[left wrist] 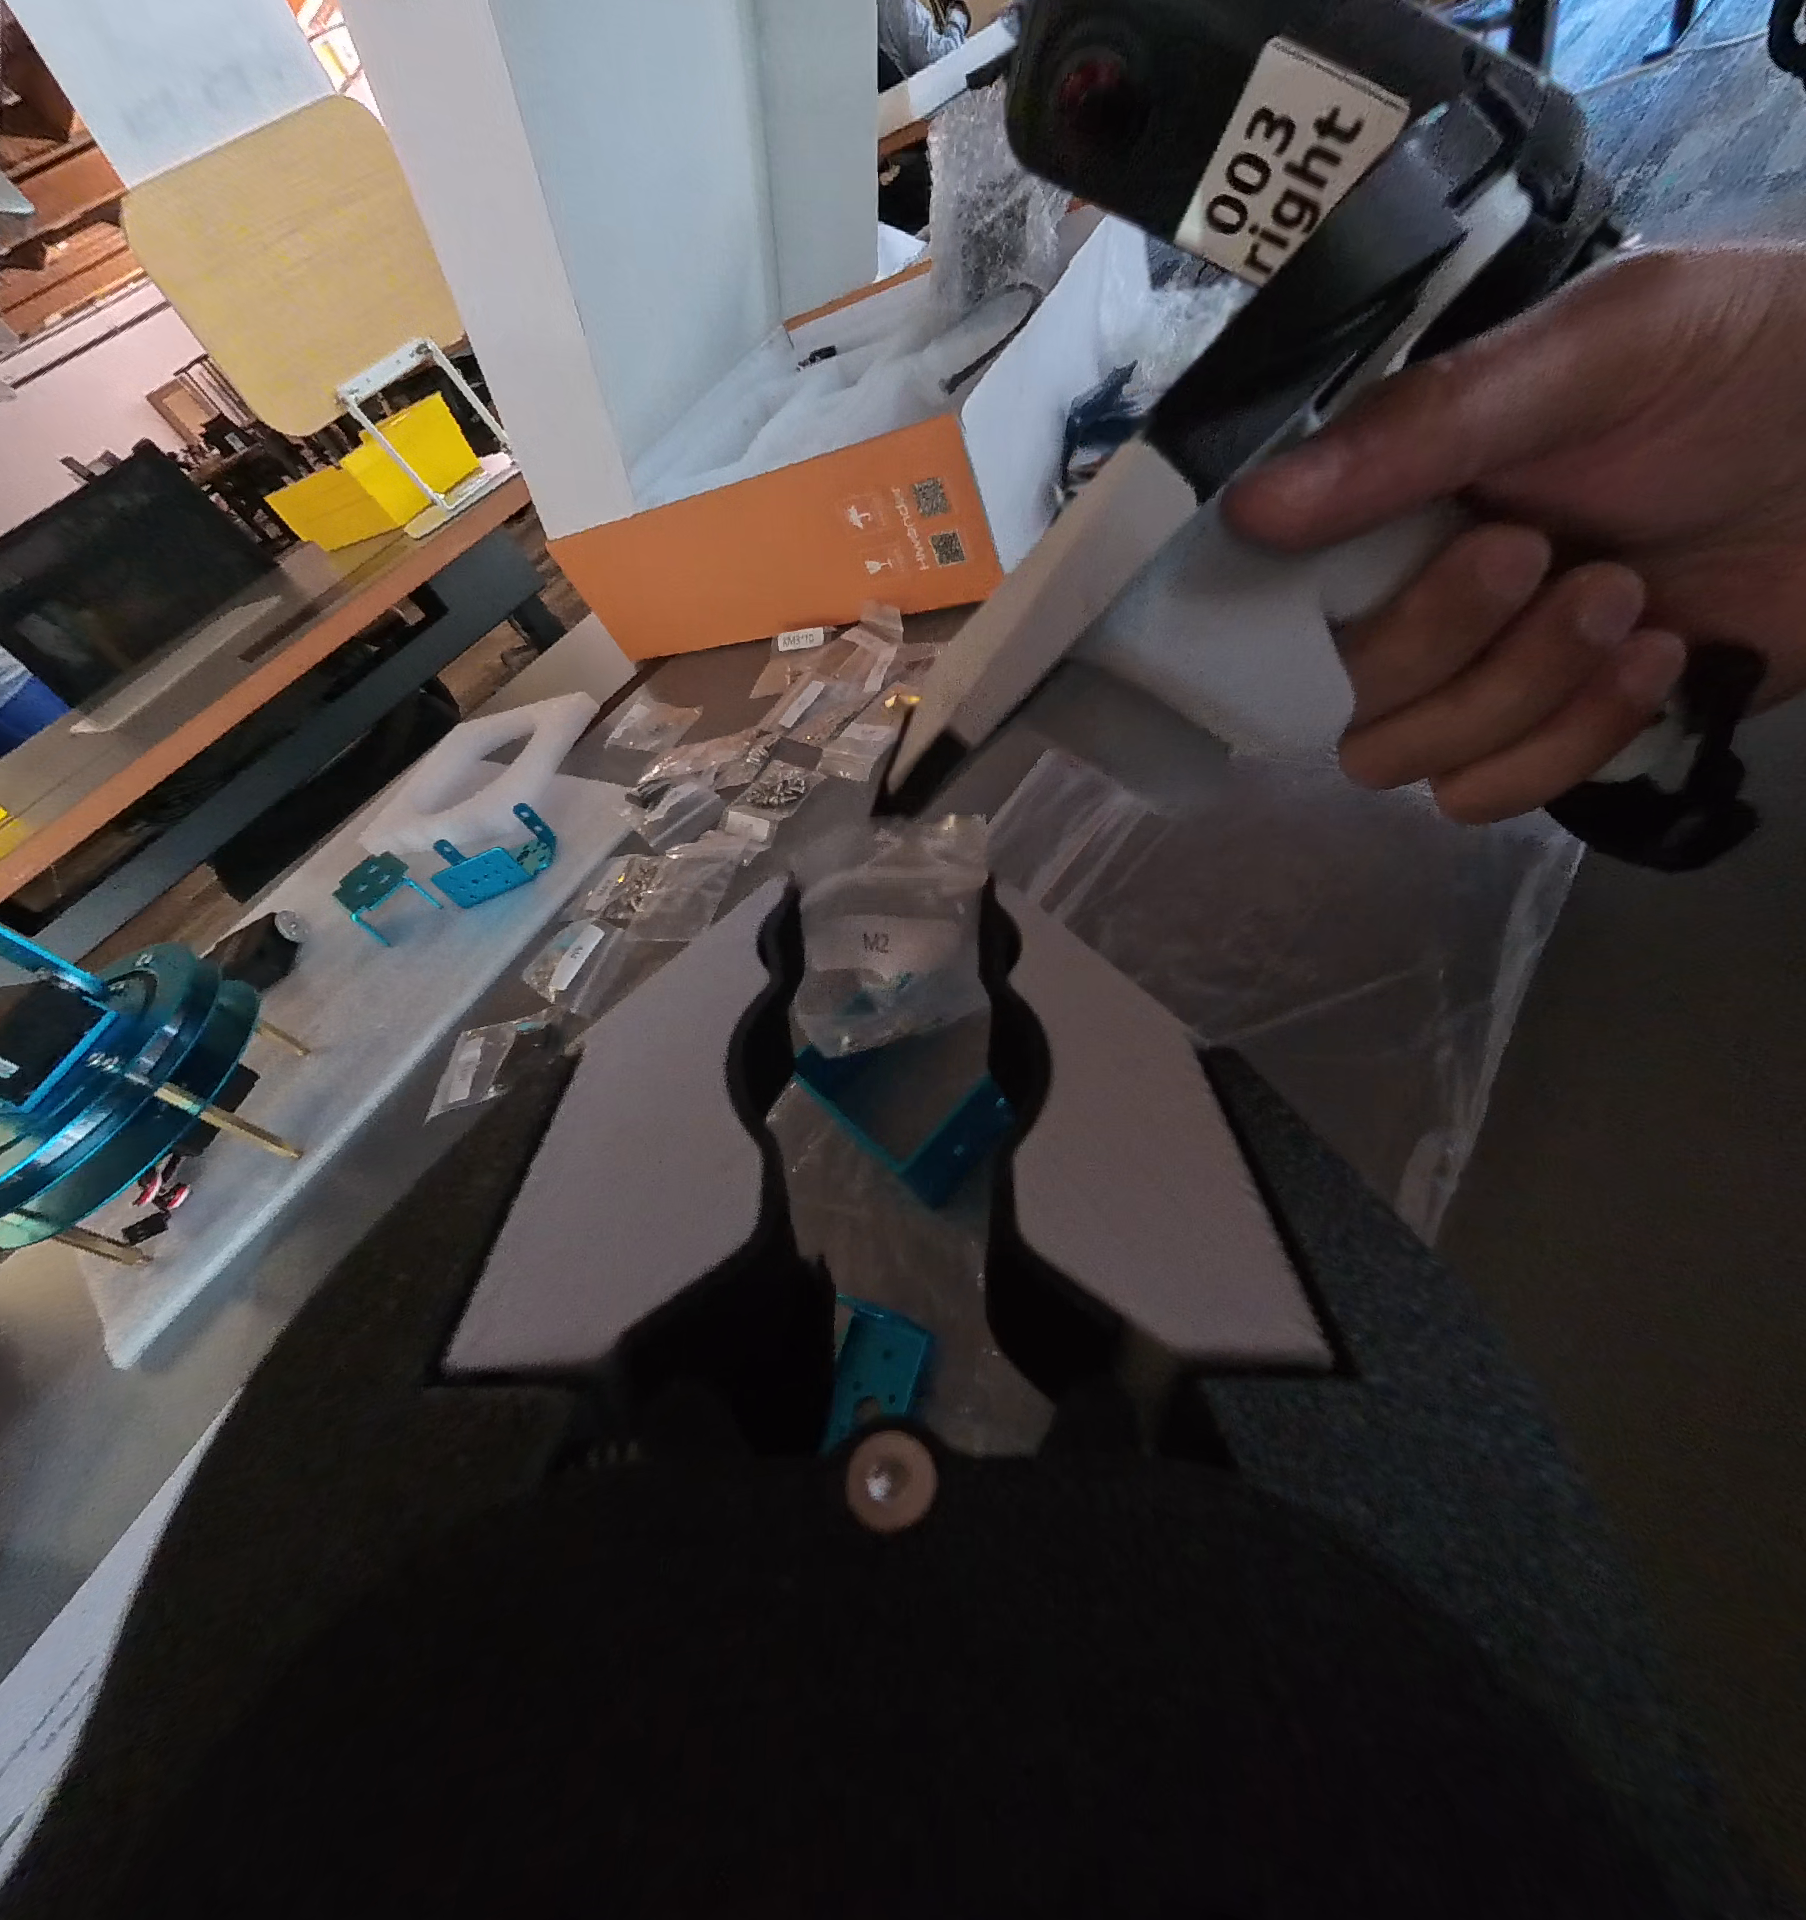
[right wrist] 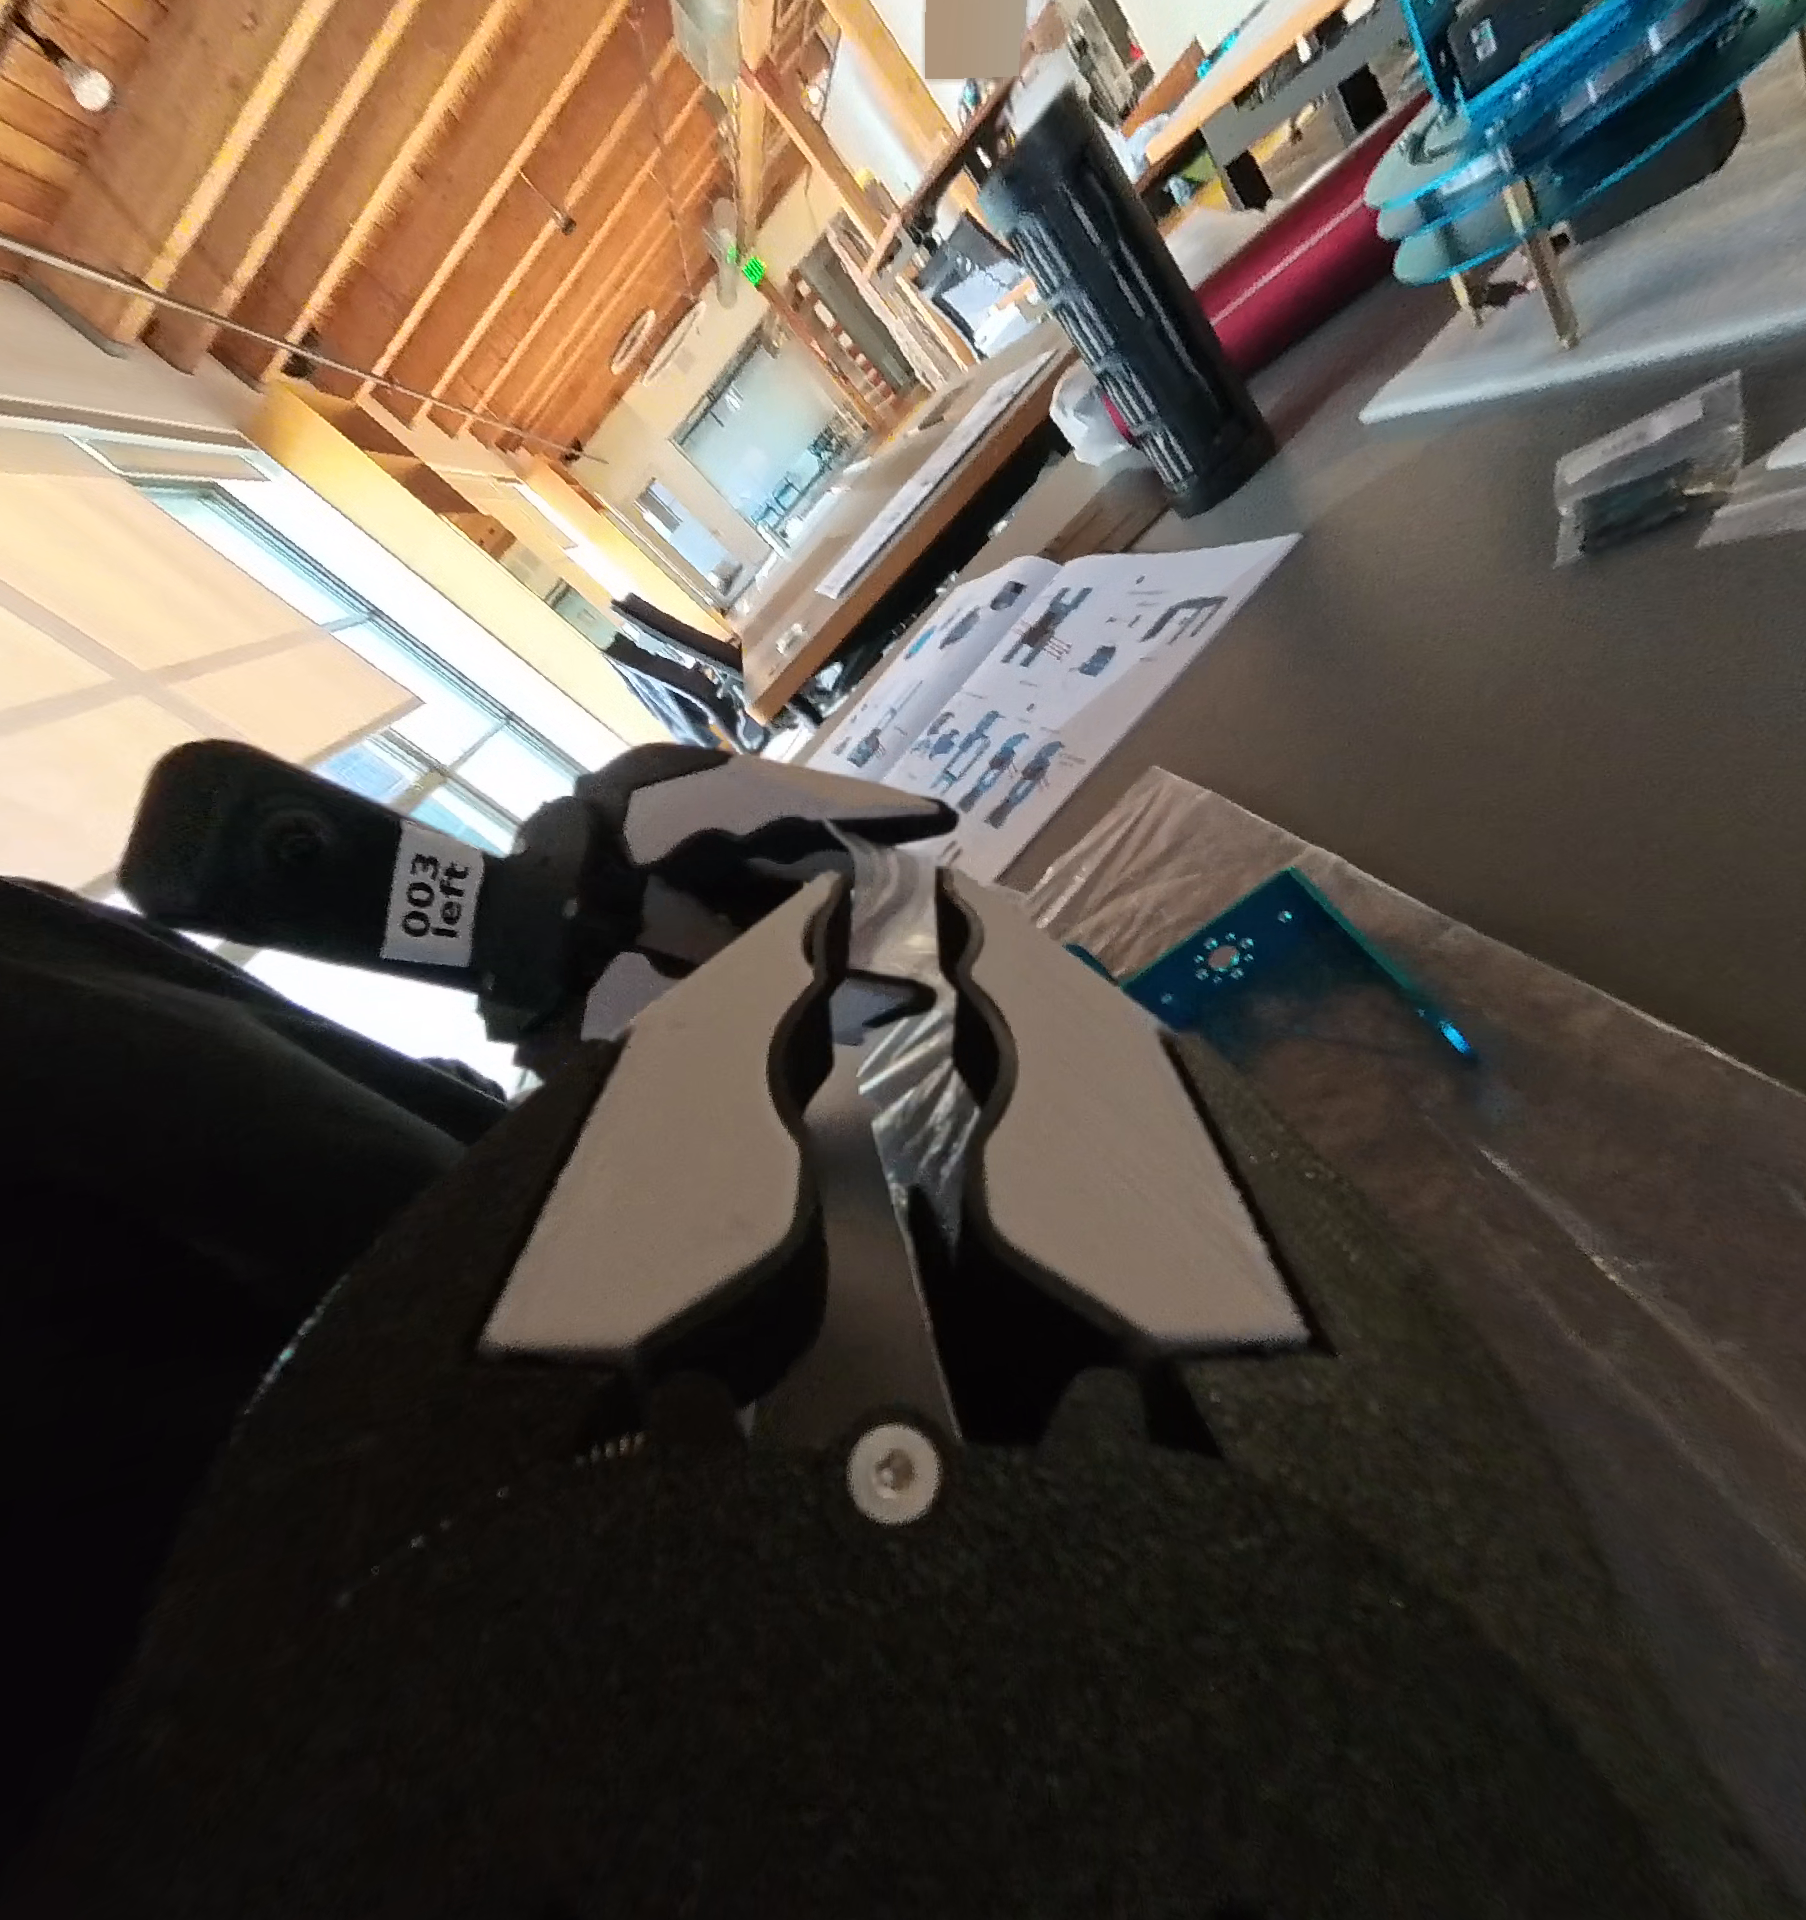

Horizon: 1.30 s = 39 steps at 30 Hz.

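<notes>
My left gripper is shut on a small clear plastic bag that holds blue metal brackets, lifted above the dark table. My right gripper, held by a hand, comes in from the upper right and pinches the bag's top edge. In the right wrist view, my right gripper is shut on the crinkled bag. The left gripper sits just beyond it, and one of its fingers shows.
A large clear bag with a blue plate inside lies to the right. Several small screw bags, blue brackets, a blue disc assembly, an orange-and-white box and an open booklet are on the table. My left and right fingertips are right by each other. The left tips stand about 30 cm off the blue disc assembly. Look for it in the right wrist view too.
</notes>
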Tool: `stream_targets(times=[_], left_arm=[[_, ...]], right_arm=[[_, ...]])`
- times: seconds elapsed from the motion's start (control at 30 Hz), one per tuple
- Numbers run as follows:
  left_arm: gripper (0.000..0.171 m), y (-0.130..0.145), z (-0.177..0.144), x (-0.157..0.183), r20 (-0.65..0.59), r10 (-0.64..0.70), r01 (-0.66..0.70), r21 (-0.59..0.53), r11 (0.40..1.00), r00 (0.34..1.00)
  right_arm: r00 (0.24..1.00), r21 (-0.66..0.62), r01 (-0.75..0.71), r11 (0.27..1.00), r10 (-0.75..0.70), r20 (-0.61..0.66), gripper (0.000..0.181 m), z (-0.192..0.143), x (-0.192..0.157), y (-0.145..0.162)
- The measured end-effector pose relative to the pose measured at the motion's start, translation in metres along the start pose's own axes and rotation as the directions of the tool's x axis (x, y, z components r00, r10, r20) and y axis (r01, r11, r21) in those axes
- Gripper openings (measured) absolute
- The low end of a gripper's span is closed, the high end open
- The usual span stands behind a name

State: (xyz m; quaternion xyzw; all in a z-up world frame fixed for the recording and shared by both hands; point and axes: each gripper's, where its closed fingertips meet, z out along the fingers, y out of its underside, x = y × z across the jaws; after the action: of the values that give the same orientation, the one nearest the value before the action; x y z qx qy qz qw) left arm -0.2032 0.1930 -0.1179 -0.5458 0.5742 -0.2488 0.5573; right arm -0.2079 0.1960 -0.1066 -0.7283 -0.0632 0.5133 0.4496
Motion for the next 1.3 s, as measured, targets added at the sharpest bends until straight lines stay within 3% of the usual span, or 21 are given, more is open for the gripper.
stream_targets(times=[0.53, 0.9, 1.03, 1.3], left_arm=[[0.033, 0.0, 0.003, 0.001, 0.0, 0.009, -0.009, -0.008, 1.0, 1.0], [0.033, 0.002, 0.003, -0.001, 0.01, 0.023, -0.022, -0.017, 1.0, 1.0], [0.033, 0.001, 0.002, 0.0, 0.01, 0.029, -0.029, -0.014, 0.999, 1.0], [0.033, 0.0, 0.003, 0.001, 0.009, 0.028, -0.028, -0.016, 0.999, 1.0]], right_arm=[[0.979, 0.006, -0.111, 0.994, 0.108, 0.173, 0.003, -0.002, -0.012, 0.003], [0.983, 0.017, -0.113, 0.993, 0.11, 0.144, 0.0, -0.004, -0.004, 0.003], [0.968, 0.024, -0.167, 0.986, 0.159, 0.192, 0.009, -0.006, -0.007, 0.0], [0.966, 0.014, -0.156, 0.988, 0.15, 0.209, 0.009, -0.003, -0.01, 0.001]])
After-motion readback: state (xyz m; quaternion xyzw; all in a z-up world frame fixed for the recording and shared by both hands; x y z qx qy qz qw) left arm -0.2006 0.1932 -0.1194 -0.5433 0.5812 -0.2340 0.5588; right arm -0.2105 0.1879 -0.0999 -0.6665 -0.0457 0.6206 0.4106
